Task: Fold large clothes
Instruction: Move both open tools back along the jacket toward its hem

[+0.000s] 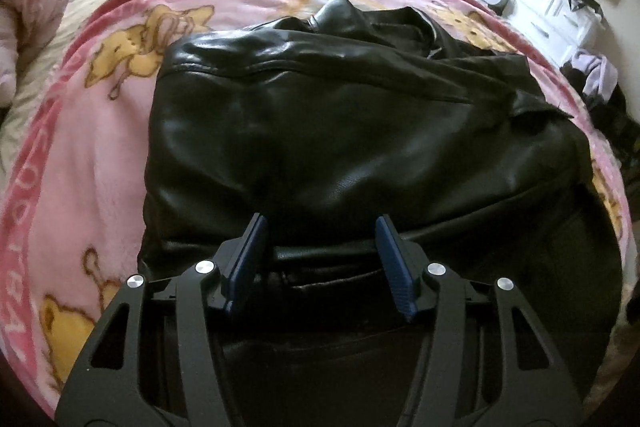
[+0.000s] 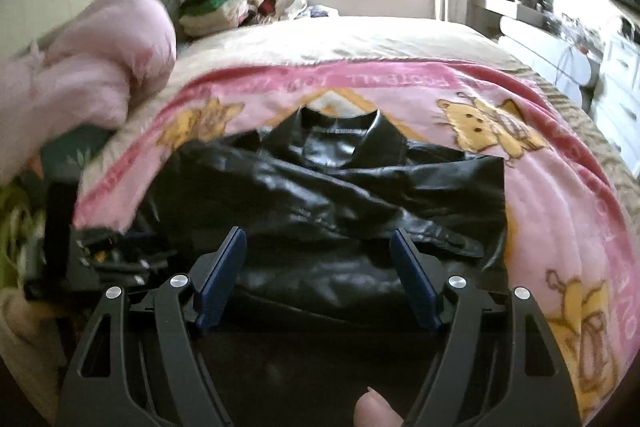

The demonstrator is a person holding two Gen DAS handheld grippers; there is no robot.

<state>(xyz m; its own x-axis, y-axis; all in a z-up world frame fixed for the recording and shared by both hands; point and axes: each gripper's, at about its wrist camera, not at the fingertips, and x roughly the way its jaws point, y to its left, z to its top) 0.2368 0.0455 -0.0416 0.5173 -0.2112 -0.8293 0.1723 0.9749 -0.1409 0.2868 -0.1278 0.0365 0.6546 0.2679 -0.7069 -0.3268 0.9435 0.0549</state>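
Left wrist view: jacket [image 1: 340,115] spread flat on blanket [image 1: 100,155] for folding w/ left hand-held gripper [image 1: 322,227] and right hand-held gripper [image 2: 320,239] both agape, gripping nothing, over near hem.

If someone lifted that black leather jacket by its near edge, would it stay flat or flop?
Probably flop: the black leather jacket already lies in soft creases and folds. Its glossy surface suggests it could slide on itself or slip between pads. It looks thick, so likely rather heavy, dragging across the pink blanket.
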